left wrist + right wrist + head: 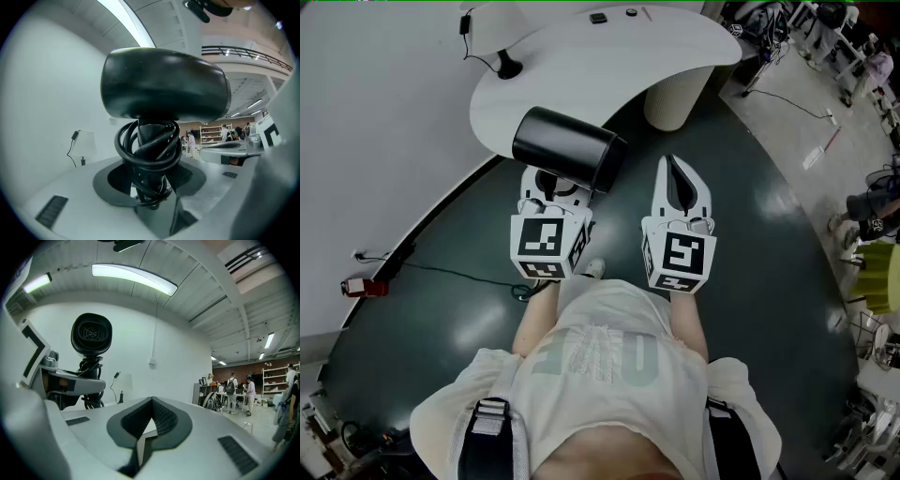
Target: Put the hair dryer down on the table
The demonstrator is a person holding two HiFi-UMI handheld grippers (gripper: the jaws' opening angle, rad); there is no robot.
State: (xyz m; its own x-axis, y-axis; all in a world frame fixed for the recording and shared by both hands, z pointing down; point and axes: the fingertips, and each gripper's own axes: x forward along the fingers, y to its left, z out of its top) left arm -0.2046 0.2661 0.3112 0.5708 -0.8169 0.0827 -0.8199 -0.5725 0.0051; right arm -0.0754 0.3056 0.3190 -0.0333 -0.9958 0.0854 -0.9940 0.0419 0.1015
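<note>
A black hair dryer (567, 148) is held up in the air, barrel lying sideways above my left gripper (551, 194). In the left gripper view the barrel (164, 84) fills the top. Its handle, wrapped in a coiled black cord (147, 150), stands between the jaws of my left gripper (150, 190), which is shut on it. My right gripper (672, 169) is beside it on the right, jaws together and holding nothing (145, 427). The right gripper view shows the dryer's rear grille (91, 333) at the left. The white curved table (609, 56) lies ahead, beyond both grippers.
A white lamp (492, 28) with a black cord stands on the table's left end, and small dark items (598, 18) lie at its far edge. Dark green floor lies below. A cable and red box (364, 286) sit by the left wall. People stand far right (232, 392).
</note>
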